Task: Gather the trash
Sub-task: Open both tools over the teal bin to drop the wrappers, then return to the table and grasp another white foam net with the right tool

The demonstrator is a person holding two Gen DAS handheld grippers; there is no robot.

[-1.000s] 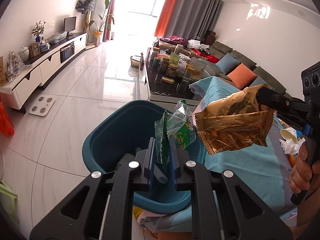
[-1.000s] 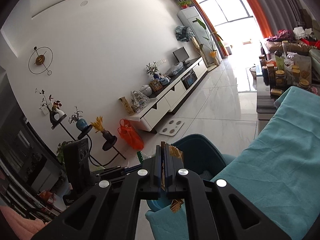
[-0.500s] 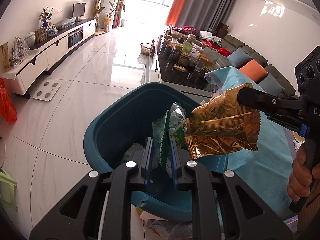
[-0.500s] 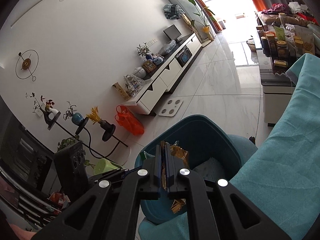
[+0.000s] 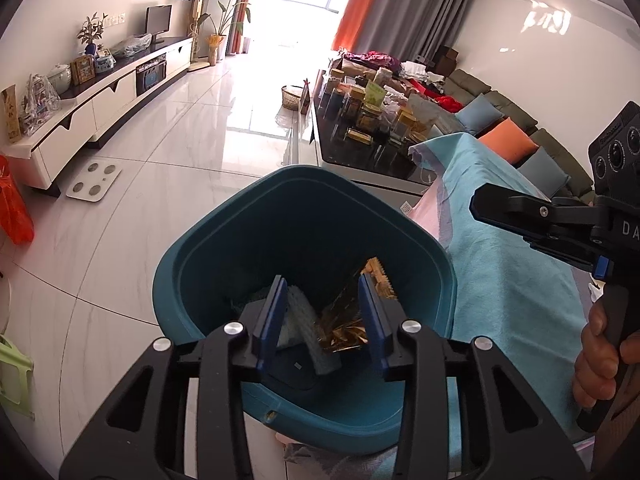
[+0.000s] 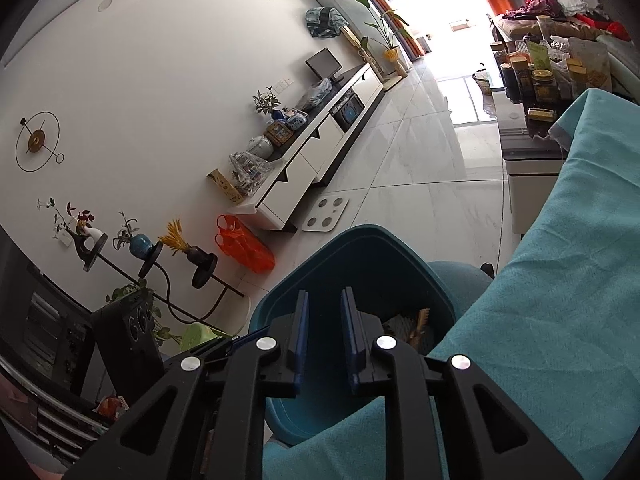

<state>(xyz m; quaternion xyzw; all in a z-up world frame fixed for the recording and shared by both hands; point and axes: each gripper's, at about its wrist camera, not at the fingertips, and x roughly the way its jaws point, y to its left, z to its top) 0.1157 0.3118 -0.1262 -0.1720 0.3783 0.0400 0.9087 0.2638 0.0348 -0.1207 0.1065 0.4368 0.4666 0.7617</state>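
Gold wrapper (image 5: 344, 320) lies in bin (image 5: 240, 248), partly hidden behind left claw (image 5: 323, 312).

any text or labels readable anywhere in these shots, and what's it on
"DA": white letters on the black body of the right gripper, cut off by the picture edge.
Small raised lettering on the black camera block above it: too small to read.
Green label among the jars on the dark table: print too blurred to read.
Gold wrapper in the blue bin: no readable print.
Nothing else can be read.
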